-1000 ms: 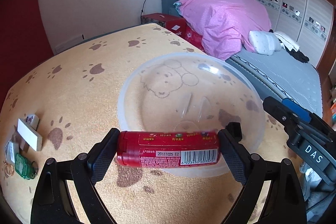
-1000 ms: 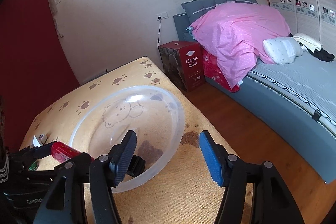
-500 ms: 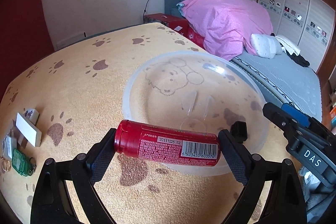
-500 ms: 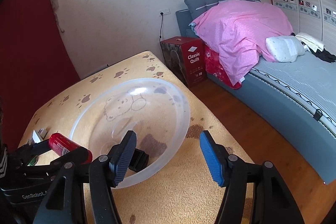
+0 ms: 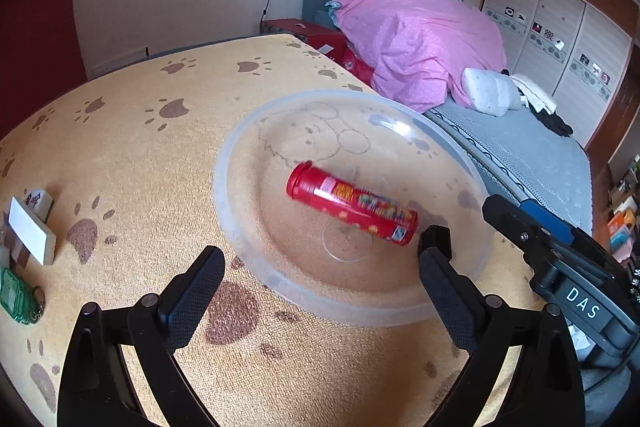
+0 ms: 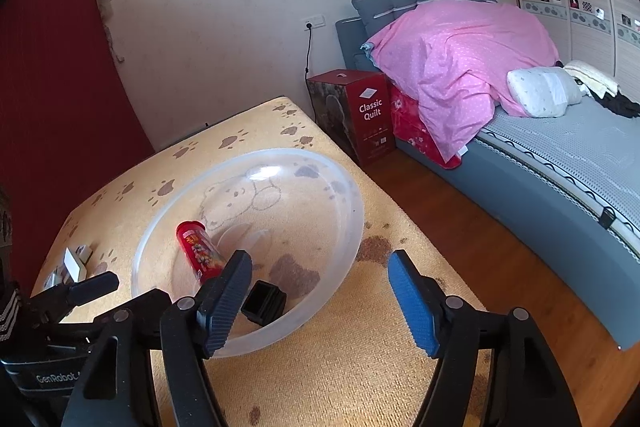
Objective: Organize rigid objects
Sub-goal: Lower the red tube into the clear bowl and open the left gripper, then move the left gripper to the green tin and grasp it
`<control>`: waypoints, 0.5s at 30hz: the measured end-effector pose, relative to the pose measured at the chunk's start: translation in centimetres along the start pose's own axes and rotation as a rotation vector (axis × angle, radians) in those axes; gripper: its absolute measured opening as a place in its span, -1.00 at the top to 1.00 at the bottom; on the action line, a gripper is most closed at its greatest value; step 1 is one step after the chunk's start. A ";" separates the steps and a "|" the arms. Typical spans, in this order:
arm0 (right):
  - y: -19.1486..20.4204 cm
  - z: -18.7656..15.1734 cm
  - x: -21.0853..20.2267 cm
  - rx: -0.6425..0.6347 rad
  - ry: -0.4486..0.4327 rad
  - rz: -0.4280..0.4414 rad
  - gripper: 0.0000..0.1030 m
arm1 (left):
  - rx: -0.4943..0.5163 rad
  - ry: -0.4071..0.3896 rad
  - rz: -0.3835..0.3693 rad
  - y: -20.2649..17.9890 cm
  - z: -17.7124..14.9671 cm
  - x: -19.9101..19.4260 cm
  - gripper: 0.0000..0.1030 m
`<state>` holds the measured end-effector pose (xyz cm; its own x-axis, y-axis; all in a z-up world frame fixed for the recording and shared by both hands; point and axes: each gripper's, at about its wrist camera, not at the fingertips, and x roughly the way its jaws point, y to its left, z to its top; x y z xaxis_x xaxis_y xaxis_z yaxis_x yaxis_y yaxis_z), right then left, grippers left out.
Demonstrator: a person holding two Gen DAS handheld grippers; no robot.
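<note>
now left gripper [image 5: 320, 275] gapes wide, empty; red tube [image 5: 352, 203] inside bowl [image 5: 240, 227].

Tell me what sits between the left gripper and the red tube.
In the left wrist view, only the near rim and clear floor of the plastic bowl lie between the open left gripper and the red tube. A small black box sits off to the right.

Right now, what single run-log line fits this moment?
left tongs: open, empty | right tongs: open, empty | red tube: lying in clear basin | black cap: in basin
</note>
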<state>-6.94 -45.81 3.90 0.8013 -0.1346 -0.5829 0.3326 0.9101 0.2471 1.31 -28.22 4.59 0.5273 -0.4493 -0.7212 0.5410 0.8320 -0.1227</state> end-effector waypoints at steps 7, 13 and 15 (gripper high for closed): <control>0.3 -0.2 0.0 -0.008 0.005 0.007 -0.47 | -0.008 -0.004 0.046 0.8 -0.6 -0.5 -0.90; 1.0 -0.6 0.0 -0.025 0.012 0.015 -0.48 | -0.028 -0.018 0.096 2.3 -1.2 -1.2 -0.90; 1.4 -0.7 0.0 -0.030 0.018 0.019 -0.48 | -0.039 -0.025 0.111 2.9 -1.4 -1.6 -0.90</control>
<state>-6.78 -44.24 3.68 0.7979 -0.1107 -0.5925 0.3025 0.9238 0.2347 1.09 -24.65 4.48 0.5992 -0.3614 -0.7144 0.4528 0.8889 -0.0699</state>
